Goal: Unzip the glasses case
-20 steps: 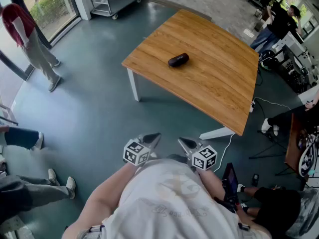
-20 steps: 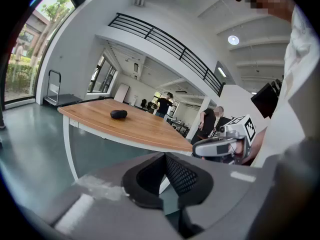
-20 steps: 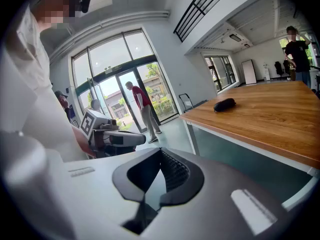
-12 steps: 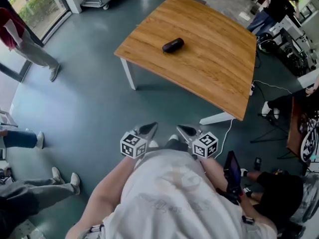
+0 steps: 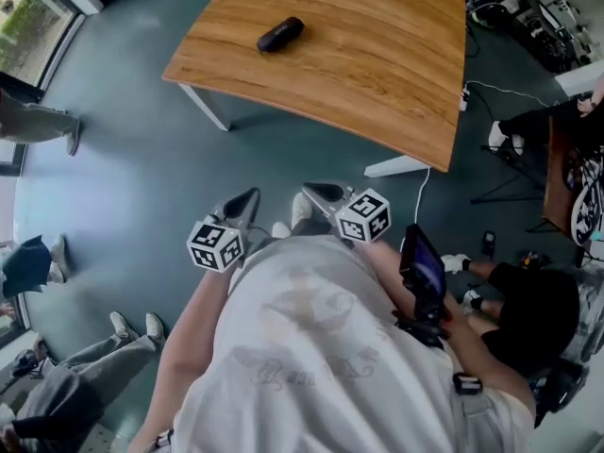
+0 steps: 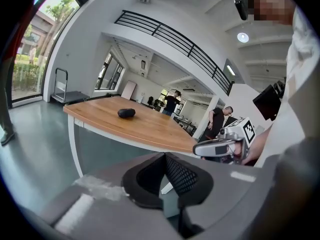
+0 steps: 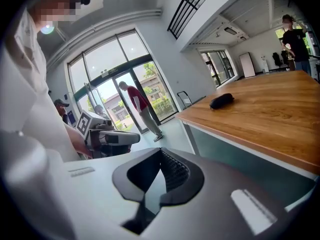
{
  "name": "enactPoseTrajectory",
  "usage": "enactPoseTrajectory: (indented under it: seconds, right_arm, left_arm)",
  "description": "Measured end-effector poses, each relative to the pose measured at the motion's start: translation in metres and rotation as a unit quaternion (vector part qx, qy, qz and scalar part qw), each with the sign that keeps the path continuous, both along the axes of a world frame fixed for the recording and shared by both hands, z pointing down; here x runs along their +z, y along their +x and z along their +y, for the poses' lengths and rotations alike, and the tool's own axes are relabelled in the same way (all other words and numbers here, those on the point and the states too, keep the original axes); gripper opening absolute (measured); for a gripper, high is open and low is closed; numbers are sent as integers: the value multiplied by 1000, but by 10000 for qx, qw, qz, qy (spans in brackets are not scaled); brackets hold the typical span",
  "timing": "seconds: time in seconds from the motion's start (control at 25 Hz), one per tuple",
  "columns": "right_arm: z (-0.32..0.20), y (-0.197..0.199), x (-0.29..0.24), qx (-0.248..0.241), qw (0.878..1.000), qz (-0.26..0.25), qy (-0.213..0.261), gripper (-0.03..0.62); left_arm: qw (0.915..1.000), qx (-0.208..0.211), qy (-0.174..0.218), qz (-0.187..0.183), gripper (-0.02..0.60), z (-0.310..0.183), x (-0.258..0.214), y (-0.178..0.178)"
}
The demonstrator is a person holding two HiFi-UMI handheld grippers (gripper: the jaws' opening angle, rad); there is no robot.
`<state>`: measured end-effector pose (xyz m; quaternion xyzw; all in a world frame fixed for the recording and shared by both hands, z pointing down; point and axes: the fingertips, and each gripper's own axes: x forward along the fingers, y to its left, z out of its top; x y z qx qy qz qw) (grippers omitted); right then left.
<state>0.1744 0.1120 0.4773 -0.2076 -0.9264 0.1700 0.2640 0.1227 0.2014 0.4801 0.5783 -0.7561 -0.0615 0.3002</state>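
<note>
- White shirt [image 5: 311, 347]: fills the nearest ground, directly behind both tongs.
- Left tongs [image 5: 247, 199]: clenched tip to tip, grasps nothing, hangs over the floor with the left marker cube [image 5: 215, 245] at its rear.
- Right tongs [image 5: 318, 192]: likewise clenched and empty, sits just beside the left pair, with the right marker cube [image 5: 363, 215] behind it.
- Dark screen [image 5: 422, 272]: rests against the shirt, to the right of the right tongs and behind them.
- Teal floor [image 5: 142, 159]: spreads beneath and ahead of both tongs.
- Wooden tabletop [image 5: 359, 55]: stands well ahead of the tongs, touching neither.
- Glasses case [image 5: 280, 34]: dark and oblong, lies alone on the tabletop, well apart from both tongs, ahead and slightly left of the left pair; zip too small to make out.
- Person in a red top [image 7: 134, 100]: stands by the glass doors, far beyond the left tongs in the right gripper view.
</note>
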Motion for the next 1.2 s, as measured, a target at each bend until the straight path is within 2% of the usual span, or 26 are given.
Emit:
enactPoseTrajectory:
  seconds: [0.16, 0.32, 0.48, 0.68, 0.92, 1.08, 1.2]
  right_arm:
    - [-15, -40, -3, -164, 9998, -86, 7, 8]
    - [-34, -65, -2, -193, 9998, -95, -16, 8]
    - [-48, -82, -1, -225, 9997, -72, -96, 8]
    - [-54, -95, 6, -351, 9992, 28, -181, 8]
    - [-58, -114, 13, -439, 9988, 115, -182, 8]
    - [-60, -124, 26, -438, 9987, 241, -43, 8]
    - [-58, -142, 25, -254, 9994, 244, 15, 8]
  left_arm:
    - [9998, -133, -84, -119, 5, -16, -5, -34]
    - [9997, -69, -157, -181, 5, -39, -7, -52]
    - [9994, -144, -232, -190, 5, -49, -10, -68]
    - [9982, -528, -284, -81, 5, -45, -6, -96]
    - [9976, -584, -354, -146, 5, -49, -4, -123]
    - [9986, -435, -303, -45, 5, -56, 9, -132]
    - [9993, -196, -310, 17, 5, -53, 15, -144]
